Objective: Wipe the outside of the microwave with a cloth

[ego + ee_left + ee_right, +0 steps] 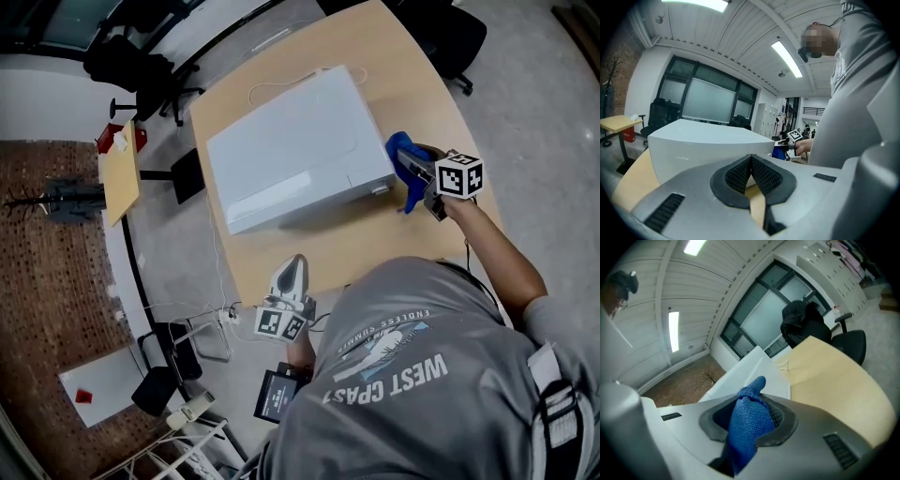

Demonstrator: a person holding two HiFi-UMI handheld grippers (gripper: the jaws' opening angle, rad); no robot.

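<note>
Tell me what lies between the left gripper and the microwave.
Nothing but bare table, as the head view shows, between the left gripper and the microwave.

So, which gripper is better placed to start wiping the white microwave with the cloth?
Right. The right gripper is shut on the blue microfibre cloth, close beside the white box-shaped microwave. The left gripper is shut, empty, and apart from it.

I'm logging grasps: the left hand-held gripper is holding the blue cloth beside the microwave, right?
No, it is the right hand-held gripper that is holding the blue cloth beside the microwave; the right gripper view shows it between its jaws.
</note>
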